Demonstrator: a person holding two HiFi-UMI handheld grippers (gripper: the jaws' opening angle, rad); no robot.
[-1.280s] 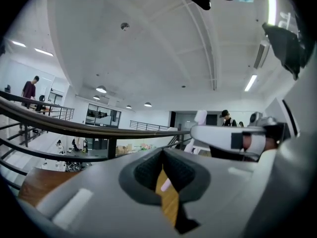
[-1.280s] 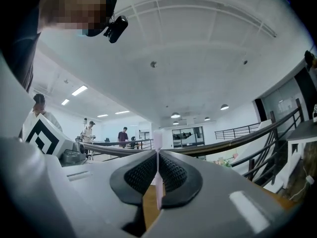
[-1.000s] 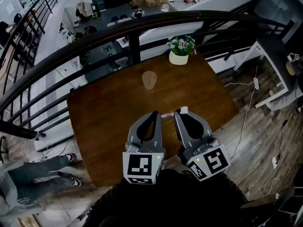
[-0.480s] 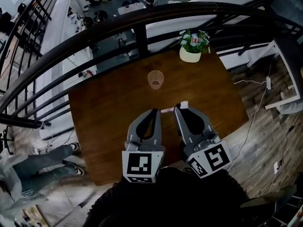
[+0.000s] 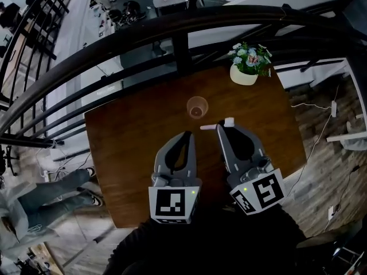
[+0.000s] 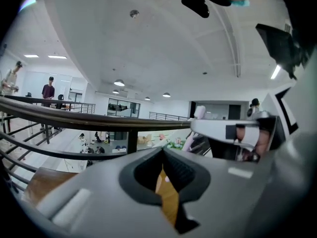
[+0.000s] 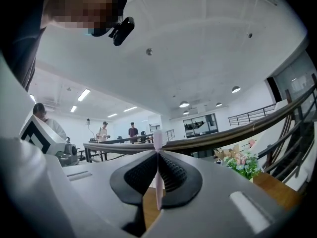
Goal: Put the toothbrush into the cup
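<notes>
The clear plastic cup (image 5: 196,107) stands upright on the brown table (image 5: 126,136), towards its far side. My right gripper (image 5: 220,126) is shut on the pink-and-white toothbrush (image 5: 211,126), which lies crosswise in its tips just short of the cup, slightly to the right. In the right gripper view the toothbrush (image 7: 158,182) runs upright between the closed pads of that gripper (image 7: 158,152). My left gripper (image 5: 186,135) hovers beside it, nearer than the cup, with its jaws together and nothing in them. The left gripper view shows its tips (image 6: 162,152) meeting and the toothbrush (image 6: 189,139) off to the right.
A white pot of flowers (image 5: 246,69) stands at the table's far right corner. A dark curved railing (image 5: 172,30) runs just beyond the table's far edge, with a lower floor behind it. A person's legs (image 5: 51,196) are at the left. Cables lie on the floor at the right.
Both grippers have moved away from me across the table, towards the cup. The toothbrush stays in the right gripper and is now close to the cup.
</notes>
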